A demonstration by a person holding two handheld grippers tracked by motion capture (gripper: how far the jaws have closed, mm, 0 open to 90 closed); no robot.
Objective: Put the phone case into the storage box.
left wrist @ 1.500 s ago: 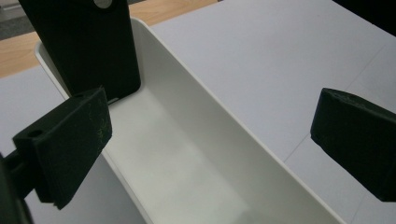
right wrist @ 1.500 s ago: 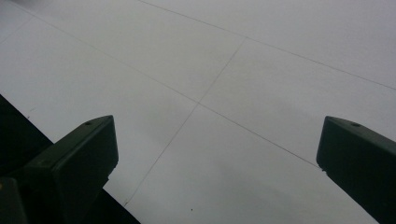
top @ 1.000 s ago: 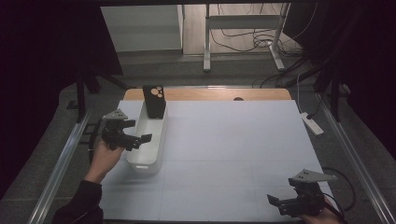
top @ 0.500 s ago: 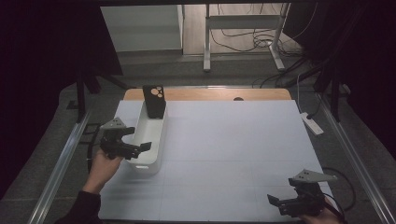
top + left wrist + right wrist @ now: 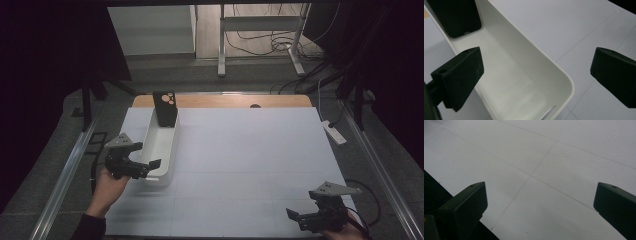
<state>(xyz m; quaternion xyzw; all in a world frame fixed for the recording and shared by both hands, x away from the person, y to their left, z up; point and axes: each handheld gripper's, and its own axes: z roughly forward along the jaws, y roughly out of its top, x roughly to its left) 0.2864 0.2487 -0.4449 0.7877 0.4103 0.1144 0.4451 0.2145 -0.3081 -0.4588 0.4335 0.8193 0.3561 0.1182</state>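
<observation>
just ahead of the left gripper (image 5: 150, 167) sits the long white bin (image 5: 161, 150), its near end between the jaws, which stand wide apart with nothing in them; one jaw hangs over the bin's hollow, the other outside its wall, likely placed to take the rim. at the bin's far end, away from that gripper, a black phone case (image 5: 165, 108) leans upright against the end wall. the right gripper (image 5: 298, 218) hovers well apart, jaws also spread and empty, probably just waiting. under both lies a pale gridded mat (image 5: 250, 150) on a wooden table (image 5: 220, 101); beyond, a dark room, a metal stand and floor cables.
</observation>
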